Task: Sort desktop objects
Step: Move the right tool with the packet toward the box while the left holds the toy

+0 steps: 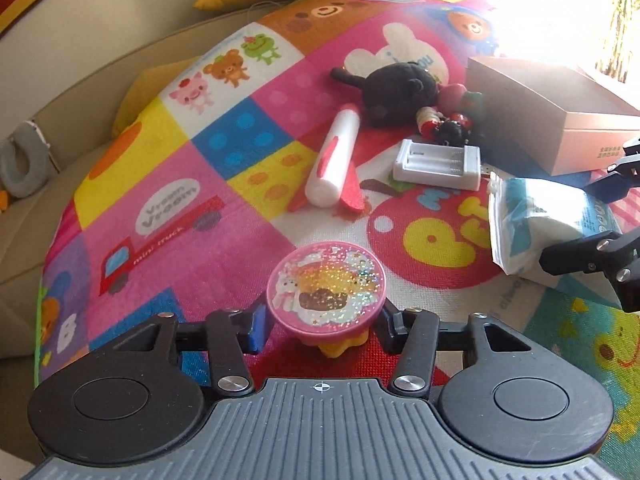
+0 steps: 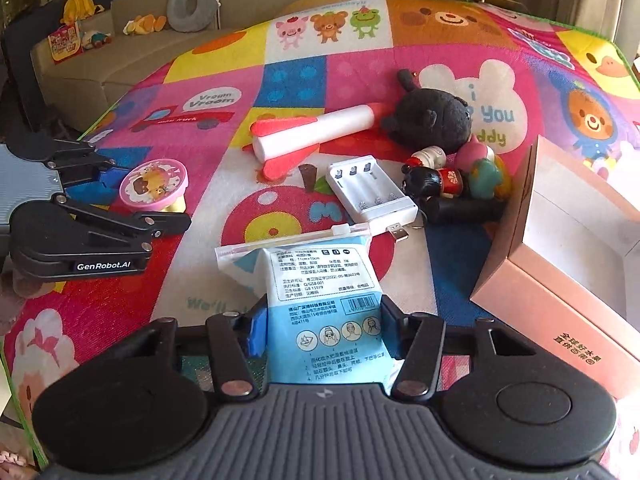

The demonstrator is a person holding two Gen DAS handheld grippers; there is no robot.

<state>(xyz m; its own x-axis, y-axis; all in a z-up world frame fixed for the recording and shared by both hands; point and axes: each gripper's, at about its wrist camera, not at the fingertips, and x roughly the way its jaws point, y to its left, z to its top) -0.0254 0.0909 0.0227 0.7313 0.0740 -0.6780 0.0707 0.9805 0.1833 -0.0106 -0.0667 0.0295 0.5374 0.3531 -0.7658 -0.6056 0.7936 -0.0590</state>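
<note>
Left wrist view: my left gripper [image 1: 320, 322] pinches a round pink glittery toy lid [image 1: 326, 286] between its fingers, near the front edge of the colourful cartoon play mat [image 1: 168, 168]. My right gripper [image 2: 322, 338] clamps a blue-and-white plastic wipes packet [image 2: 316, 292], beside the open pink cardboard box [image 2: 560, 264] at the mat's right edge.

A patchwork play mat [image 2: 168, 80] of pink, yellow, blue and red squares (cartoon bears, a frog, a red truck) carries a pink glitter-topped toy [image 1: 326, 280] on a yellow base, a white-and-red foam rocket [image 2: 308, 132], a black plush [image 2: 432, 118], a white charger [image 2: 370, 188], a blue-and-white packet [image 2: 316, 300] and a pale pink box [image 2: 560, 272].
</note>
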